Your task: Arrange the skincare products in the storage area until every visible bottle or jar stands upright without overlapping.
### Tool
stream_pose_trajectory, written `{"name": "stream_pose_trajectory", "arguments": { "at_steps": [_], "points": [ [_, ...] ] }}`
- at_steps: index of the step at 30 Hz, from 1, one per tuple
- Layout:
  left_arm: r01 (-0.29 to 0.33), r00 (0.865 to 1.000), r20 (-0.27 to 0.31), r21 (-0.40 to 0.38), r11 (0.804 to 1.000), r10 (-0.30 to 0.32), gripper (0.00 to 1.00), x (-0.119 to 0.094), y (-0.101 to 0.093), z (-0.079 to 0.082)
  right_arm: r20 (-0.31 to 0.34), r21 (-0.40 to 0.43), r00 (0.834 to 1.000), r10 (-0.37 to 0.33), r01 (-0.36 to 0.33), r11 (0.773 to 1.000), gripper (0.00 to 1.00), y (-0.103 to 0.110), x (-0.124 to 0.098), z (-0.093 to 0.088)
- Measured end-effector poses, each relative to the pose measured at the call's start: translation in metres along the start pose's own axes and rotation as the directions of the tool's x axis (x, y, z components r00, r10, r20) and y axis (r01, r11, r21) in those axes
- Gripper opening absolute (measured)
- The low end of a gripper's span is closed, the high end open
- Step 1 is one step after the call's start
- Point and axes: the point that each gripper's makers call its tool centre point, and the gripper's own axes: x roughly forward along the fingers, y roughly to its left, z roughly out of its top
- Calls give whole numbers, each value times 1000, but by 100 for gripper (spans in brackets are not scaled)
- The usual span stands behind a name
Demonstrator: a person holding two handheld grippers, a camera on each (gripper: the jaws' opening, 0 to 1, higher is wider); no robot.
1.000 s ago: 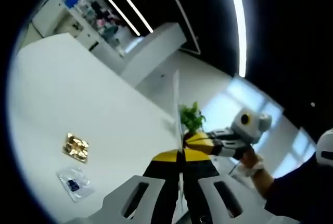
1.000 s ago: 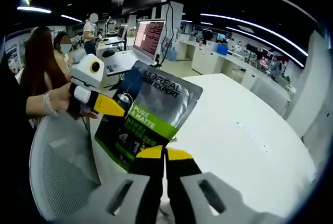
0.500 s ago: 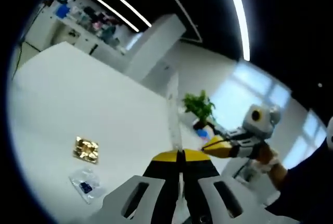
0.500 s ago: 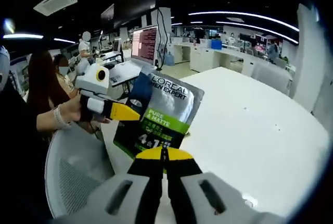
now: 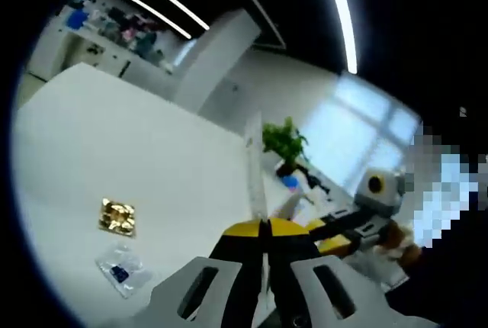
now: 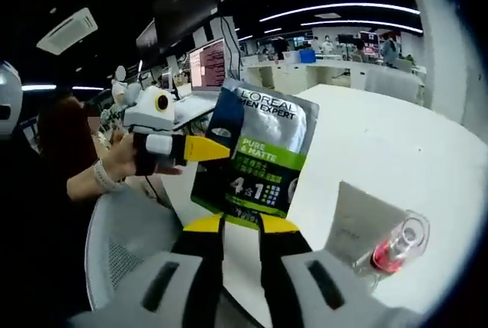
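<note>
Sachet (image 6: 263, 152) now hangs over the worktop (image 6: 381, 137) from your left gripper (image 5: 263, 227), clamped on its edge. Your right gripper (image 6: 240, 225) has just parted narrowly, releasing it. Tube (image 6: 366, 233) nearby lies flat, not yet upright.

A white table (image 5: 114, 145) carries 2 small things close together: a gold foil packet (image 5: 117, 217) and a clear sachet (image 5: 120, 269). A clear pink-tinted bottle (image 6: 396, 248) lies on its side.

Gold packet (image 5: 117, 217) beside clear pouch (image 5: 120, 270), on table (image 5: 114, 152)
</note>
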Motion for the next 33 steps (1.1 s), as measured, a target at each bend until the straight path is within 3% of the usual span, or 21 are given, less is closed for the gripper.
{"name": "stream_pose_trajectory", "arguments": {
  "at_steps": [7,13,15,21,27,33],
  "points": [
    [30,999,-46,9,1000,-29,0,-5,-3,-4,26,141,1000,8,-12,990,20,1,-1,-23],
    [80,995,-60,-15,997,-81,0,-12,-8,-2,12,208,1000,3,-5,978,27,2,2,-40],
    [90,994,-61,-22,996,-91,0,-13,-9,-1,37,237,999,10,-19,971,28,2,1,-40],
    [151,985,-75,-66,986,-156,0,-16,-15,-2,145,379,985,97,-146,914,33,9,2,-34],
    [201,975,-68,-126,971,-211,0,-16,-18,-2,290,448,948,134,-258,856,30,12,-3,-15],
    [214,973,-58,-155,964,-225,0,-14,-16,-1,336,489,930,146,-305,817,22,13,-6,-13]
  ]
}}
